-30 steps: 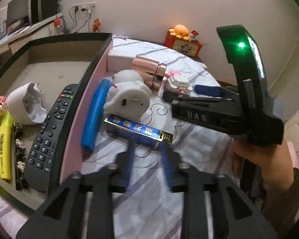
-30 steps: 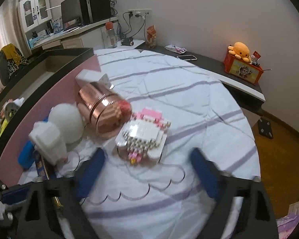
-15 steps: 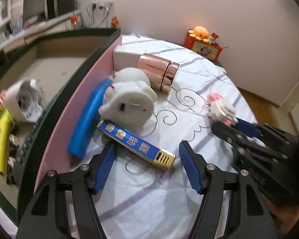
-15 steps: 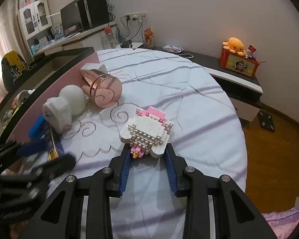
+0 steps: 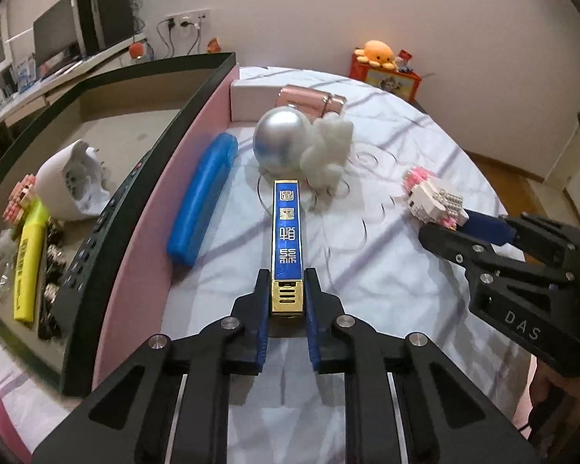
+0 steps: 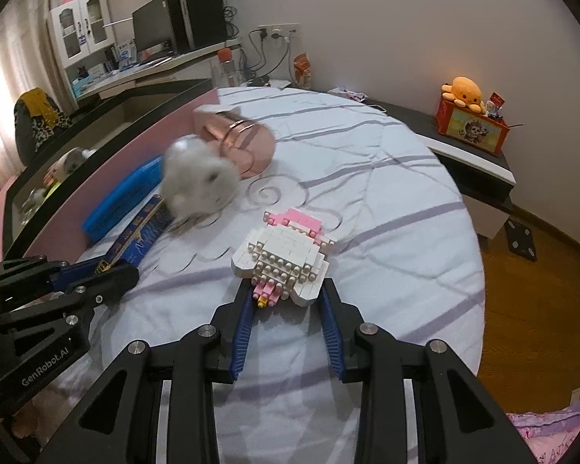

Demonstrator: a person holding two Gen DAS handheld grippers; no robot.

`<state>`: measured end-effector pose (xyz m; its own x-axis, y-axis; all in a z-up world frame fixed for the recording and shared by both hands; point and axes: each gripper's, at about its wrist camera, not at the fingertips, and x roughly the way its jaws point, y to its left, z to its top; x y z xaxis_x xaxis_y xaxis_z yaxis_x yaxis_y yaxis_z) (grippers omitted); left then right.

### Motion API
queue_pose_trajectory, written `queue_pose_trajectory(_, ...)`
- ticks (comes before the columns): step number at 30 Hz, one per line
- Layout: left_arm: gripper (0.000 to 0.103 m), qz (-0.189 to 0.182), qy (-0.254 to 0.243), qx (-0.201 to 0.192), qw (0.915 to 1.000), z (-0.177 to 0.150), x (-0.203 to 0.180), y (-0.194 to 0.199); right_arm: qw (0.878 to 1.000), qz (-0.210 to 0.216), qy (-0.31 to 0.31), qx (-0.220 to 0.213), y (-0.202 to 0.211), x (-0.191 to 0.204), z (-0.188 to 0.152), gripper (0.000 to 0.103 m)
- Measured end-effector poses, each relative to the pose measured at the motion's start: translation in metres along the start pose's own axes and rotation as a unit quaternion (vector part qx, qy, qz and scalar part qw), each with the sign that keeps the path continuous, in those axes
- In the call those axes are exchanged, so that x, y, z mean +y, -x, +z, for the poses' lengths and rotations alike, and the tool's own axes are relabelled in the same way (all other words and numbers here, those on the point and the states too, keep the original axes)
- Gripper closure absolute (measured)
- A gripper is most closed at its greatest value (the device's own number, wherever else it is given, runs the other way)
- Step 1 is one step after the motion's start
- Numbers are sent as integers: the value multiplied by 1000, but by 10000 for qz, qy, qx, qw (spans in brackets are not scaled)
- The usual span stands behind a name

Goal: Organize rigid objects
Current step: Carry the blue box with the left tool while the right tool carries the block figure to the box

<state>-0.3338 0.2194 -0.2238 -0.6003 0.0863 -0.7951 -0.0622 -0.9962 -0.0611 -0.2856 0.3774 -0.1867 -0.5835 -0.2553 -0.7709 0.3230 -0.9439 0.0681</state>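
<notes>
Lying between closing jaws — blue bar [image 5: 288, 232]

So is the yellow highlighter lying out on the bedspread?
No, the yellow highlighter lies inside the box, beside the remote.

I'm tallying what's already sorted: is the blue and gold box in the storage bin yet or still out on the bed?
Out. The blue and gold box lies on the bedspread beside the bin, its gold end between the closing left gripper.

place: home bedroom | evidence: bed sheet [image 6: 367, 162], desk monitor [image 6: 150, 27], plush octopus [image 6: 466, 91]
</notes>
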Motion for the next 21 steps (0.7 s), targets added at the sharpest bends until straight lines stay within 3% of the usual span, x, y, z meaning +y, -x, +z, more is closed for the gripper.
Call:
queue_pose_trajectory(4, 88, -214, 29, 88, 9997, -14, 6, 13, 9999, 129, 76, 18, 11, 14, -15, 69)
queue_pose_trajectory(14, 85, -104, -272, 149, 9995, -31, 0, 27, 9998, 159, 24, -88, 28, 35, -39, 68)
queue_pose_trajectory(16, 73, -131, -238, 165, 9995, -28, -1, 23, 9997, 128, -71, -181, 27, 34, -37, 66)
queue_pose_trajectory(18, 63, -177, -229, 134, 9995, -24, -3, 21, 9997, 114, -133, -165, 24, 35, -37, 57)
queue_pose_trajectory(21, 63, -82, -340, 46, 9994, -19, -4, 15, 9997, -20, -145, -187, 21, 36, -34, 54)
